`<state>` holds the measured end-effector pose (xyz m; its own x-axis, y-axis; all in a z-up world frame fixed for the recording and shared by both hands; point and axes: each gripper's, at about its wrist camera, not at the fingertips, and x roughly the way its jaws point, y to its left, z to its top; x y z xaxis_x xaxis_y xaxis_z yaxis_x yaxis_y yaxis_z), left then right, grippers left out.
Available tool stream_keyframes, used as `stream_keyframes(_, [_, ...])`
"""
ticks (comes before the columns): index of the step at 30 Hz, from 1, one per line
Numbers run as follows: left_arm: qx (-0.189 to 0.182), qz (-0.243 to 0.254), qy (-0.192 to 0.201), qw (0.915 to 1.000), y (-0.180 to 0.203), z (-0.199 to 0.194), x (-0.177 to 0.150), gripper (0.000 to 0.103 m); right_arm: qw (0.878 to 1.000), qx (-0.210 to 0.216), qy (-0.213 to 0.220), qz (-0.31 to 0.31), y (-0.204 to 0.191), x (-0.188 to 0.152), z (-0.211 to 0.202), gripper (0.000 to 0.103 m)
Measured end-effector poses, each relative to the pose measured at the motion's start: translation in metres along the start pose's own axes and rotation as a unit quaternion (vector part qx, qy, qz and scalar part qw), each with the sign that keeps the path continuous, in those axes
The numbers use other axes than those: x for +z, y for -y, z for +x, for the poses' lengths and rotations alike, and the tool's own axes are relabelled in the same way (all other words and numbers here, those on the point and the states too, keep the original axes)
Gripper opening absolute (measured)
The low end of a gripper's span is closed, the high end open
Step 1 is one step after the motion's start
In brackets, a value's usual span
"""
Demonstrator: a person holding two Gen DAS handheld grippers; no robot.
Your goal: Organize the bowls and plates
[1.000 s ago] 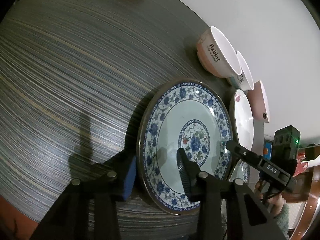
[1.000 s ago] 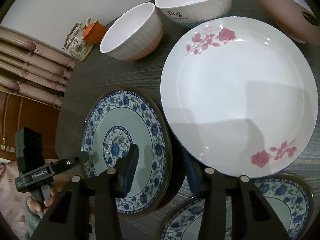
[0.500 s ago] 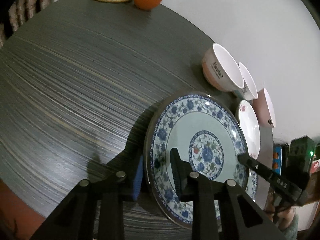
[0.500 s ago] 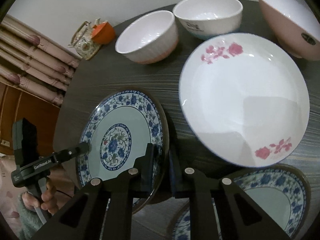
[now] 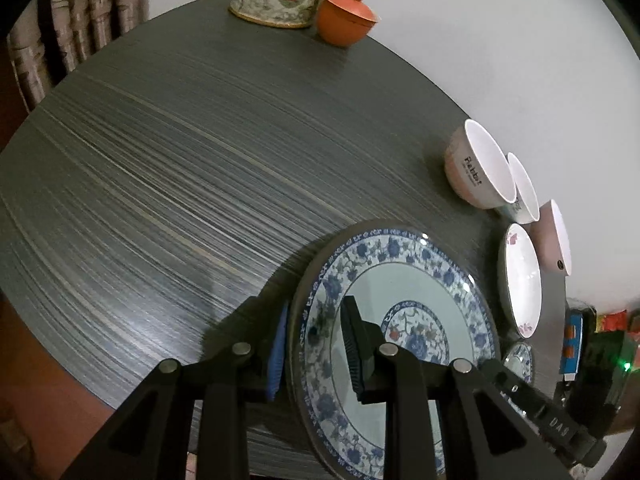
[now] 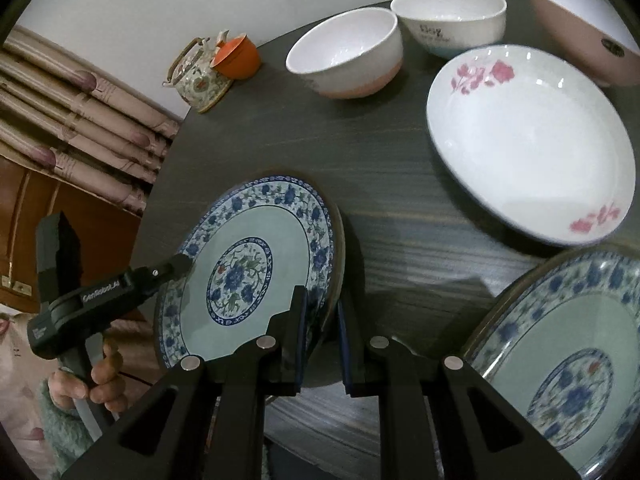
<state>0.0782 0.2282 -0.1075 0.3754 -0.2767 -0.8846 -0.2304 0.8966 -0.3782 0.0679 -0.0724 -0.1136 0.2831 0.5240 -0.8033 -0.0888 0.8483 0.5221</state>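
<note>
Both the left hand-held gripper (image 5: 316, 344) and the right hand-held gripper (image 6: 322, 332) clench opposite rims of the blue-patterned plate (image 6: 248, 276) (stiff, glazed, likely slippery and fragile).

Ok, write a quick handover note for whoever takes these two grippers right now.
Left gripper: shut on the near rim of a blue-patterned plate.
Right gripper: shut on the opposite rim of the same plate, which looks tilted off the table.
Second blue plate, rose plate and three bowls sit apart, unstacked.
Done: plate gripped. Left: all the stacking.
</note>
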Motion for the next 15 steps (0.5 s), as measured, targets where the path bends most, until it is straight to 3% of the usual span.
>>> stream_keyframes(15, [0.037, -0.003, -0.013, 0.9992, -0.004, 0.010, -0.001, 0.025, 1.000, -0.003, -0.004, -0.008, -0.006, -0.008, 0.017, 0.016])
